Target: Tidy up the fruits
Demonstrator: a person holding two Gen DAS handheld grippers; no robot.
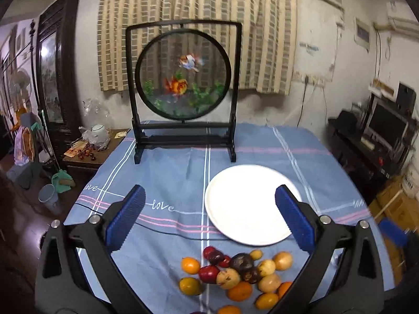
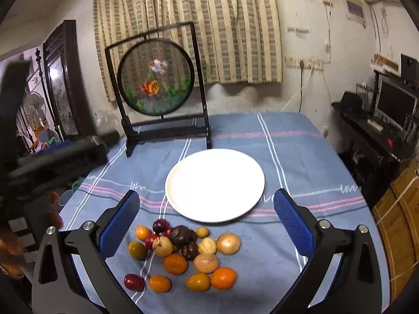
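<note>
Both claws hang spread wide and empty above the near edge of the worktop: the left claw (image 1: 209, 217) with its blue ribbed pads either side of the pile, the right claw (image 2: 207, 218) likewise. Just below them the fruits (image 2: 183, 253) lie loose in a heap on the blue checked tablecloth (image 2: 301, 157), touching one another: oranges, yellowish round ones, small dark red ones and a couple of wrinkled dark purple ones. They look light and firm but round, so likely to roll; I would take each across its middle, starting with an outlying one such as the orange (image 2: 224, 278) at the near edge. Beyond the heap sits the white plate (image 2: 251, 167), with nothing on it. Behind stands a framed goldfish screen (image 2: 157, 78).
</note>
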